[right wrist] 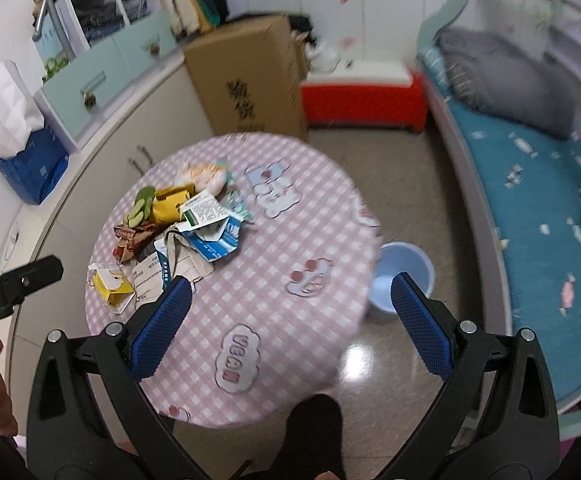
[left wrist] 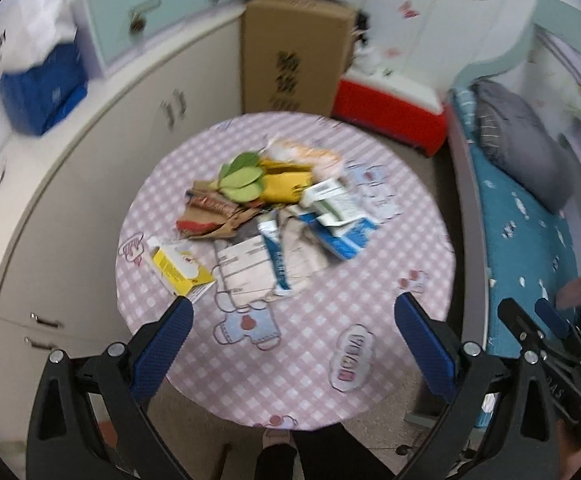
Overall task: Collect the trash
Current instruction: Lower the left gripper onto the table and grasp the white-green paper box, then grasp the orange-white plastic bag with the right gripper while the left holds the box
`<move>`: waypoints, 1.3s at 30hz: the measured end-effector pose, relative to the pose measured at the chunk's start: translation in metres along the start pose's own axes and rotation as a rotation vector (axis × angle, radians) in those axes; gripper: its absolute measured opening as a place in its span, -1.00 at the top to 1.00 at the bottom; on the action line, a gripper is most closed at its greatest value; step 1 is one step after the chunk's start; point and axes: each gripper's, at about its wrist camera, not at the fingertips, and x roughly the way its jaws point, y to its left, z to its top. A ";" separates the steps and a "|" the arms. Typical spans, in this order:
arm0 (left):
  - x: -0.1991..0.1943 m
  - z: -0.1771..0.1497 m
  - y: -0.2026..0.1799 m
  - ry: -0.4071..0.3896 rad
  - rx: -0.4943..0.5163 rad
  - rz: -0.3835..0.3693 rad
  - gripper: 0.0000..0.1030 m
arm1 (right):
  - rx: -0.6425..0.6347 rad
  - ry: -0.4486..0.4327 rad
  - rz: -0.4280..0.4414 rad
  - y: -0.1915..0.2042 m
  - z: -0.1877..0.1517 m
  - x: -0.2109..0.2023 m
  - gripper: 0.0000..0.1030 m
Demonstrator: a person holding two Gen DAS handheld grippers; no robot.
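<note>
My left gripper [left wrist: 292,316] hangs spread wide and empty above the near part of the round table [left wrist: 410,208], and my right gripper [right wrist: 290,300] is just as wide and empty, off toward the table's right edge.

The trash pile [left wrist: 278,208] sits left of the table's middle, toward the far edge. At its left the yellow carton [left wrist: 180,268] lies just beside the table's left edge; a careless nudge could, I judge, tip it off onto the floor. Next, the green leaves [left wrist: 240,180] rest loosely on top of the brown wrappers [left wrist: 210,216] and may slide off if I lift from beneath. The flat paper slip [left wrist: 246,268] lies flush against the cloth, so my pads might pinch the tablecloth with it. At the right, the torn blue-and-white carton [right wrist: 214,236] looks crumpled and could fold in my grip.

The blue bin [right wrist: 404,276] stands on the floor by the table's right edge, partly tucked beneath it, so a drop could miss.

Around the table, from left: white cabinets [left wrist: 102,152], a cardboard box [left wrist: 290,52], a red cooler [left wrist: 390,112], a bed [right wrist: 530,184].
</note>
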 end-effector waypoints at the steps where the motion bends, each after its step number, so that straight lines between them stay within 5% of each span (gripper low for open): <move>1: 0.011 0.005 0.004 0.017 -0.015 0.018 -0.91 | -0.009 0.015 0.009 0.003 0.006 0.014 -0.88; 6: 0.050 0.031 0.003 0.062 -0.049 0.009 -0.91 | -0.054 0.095 0.033 0.010 0.032 0.069 -0.88; 13: 0.118 0.072 -0.057 0.105 0.167 -0.016 -0.91 | -0.045 0.172 0.017 -0.007 0.059 0.127 -0.88; 21: 0.184 0.075 -0.090 0.181 0.349 0.033 -0.90 | 0.011 0.224 -0.028 -0.039 0.075 0.167 -0.88; 29: 0.220 0.075 -0.100 0.204 0.457 0.086 -0.13 | 0.012 0.265 -0.001 -0.041 0.085 0.191 -0.88; 31: 0.214 0.078 -0.099 0.182 0.464 0.084 0.40 | 0.003 0.263 0.009 -0.038 0.089 0.193 -0.88; 34: 0.199 0.090 -0.085 0.157 0.382 0.032 0.76 | -0.015 0.252 0.031 -0.030 0.100 0.195 -0.88; 39: 0.168 0.115 -0.057 0.094 0.207 -0.044 0.91 | -0.064 0.229 0.097 -0.004 0.123 0.210 -0.88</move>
